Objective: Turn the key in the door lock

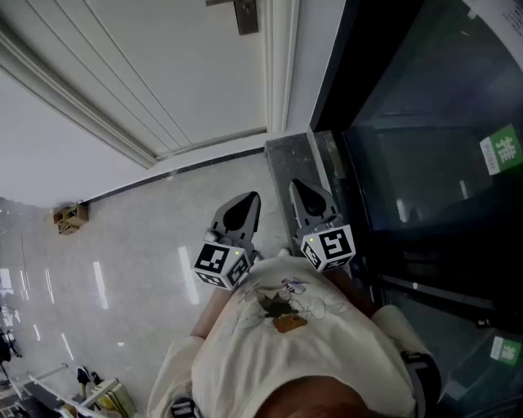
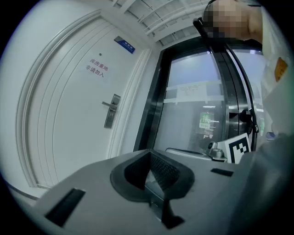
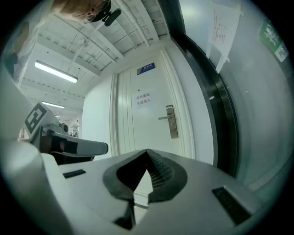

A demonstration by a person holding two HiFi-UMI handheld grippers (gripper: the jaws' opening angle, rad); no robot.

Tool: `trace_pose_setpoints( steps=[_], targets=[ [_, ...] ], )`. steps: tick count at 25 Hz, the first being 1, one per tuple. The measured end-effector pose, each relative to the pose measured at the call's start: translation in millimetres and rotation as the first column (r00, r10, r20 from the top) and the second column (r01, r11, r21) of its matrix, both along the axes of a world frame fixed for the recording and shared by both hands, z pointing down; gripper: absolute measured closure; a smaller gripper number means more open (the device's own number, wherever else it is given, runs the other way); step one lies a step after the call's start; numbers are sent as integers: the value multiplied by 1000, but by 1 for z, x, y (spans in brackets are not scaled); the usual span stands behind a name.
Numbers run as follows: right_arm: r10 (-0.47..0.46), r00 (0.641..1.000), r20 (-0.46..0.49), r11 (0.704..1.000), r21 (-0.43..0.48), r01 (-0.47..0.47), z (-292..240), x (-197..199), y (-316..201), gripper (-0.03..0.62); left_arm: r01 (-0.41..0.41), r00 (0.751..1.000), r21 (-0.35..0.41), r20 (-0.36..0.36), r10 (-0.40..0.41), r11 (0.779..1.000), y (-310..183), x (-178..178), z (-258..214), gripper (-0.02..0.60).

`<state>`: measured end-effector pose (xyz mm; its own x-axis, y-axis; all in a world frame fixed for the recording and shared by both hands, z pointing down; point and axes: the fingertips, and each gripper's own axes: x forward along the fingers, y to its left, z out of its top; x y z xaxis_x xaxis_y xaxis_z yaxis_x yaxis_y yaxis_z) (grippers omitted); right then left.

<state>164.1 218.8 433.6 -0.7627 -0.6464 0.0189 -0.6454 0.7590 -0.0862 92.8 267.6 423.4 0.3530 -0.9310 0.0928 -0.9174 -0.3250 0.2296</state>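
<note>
A white door (image 1: 163, 73) stands ahead of me, some way off. Its metal lock plate with a lever handle (image 1: 245, 15) shows at the top of the head view, and also as the lock plate (image 2: 111, 111) in the left gripper view and the lock plate (image 3: 171, 121) in the right gripper view. No key can be made out at this distance. My left gripper (image 1: 243, 204) and right gripper (image 1: 309, 194) are held side by side near my chest, pointing level at the door. The left gripper (image 2: 149, 153) is shut and empty; so is the right gripper (image 3: 147, 152).
A dark-framed glass door (image 1: 425, 163) with green stickers (image 1: 500, 148) stands right of the white door. A blue sign (image 2: 124, 44) and printed text sit high on the white door. A small cardboard box (image 1: 71, 217) lies on the glossy floor at the left wall.
</note>
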Motion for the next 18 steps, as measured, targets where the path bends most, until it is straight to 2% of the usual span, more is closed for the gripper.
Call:
trace_pose_setpoints(
  steps=[8,15,18],
  targets=[
    [-66,997,-43,998,-24,65,8,-14,12,588,9,1000,-8,-3,-9,1000,-5,3,2,577],
    [-81,996,22,994,-71,82,9,1,4,588,1,1000,-5,10,-1,1000,-16,20,0,576],
    [-68,998,-6,996,-62,67,14,11,3,588,-2,1000,-27,10,2,1000,-16,29,6,576]
  ],
)
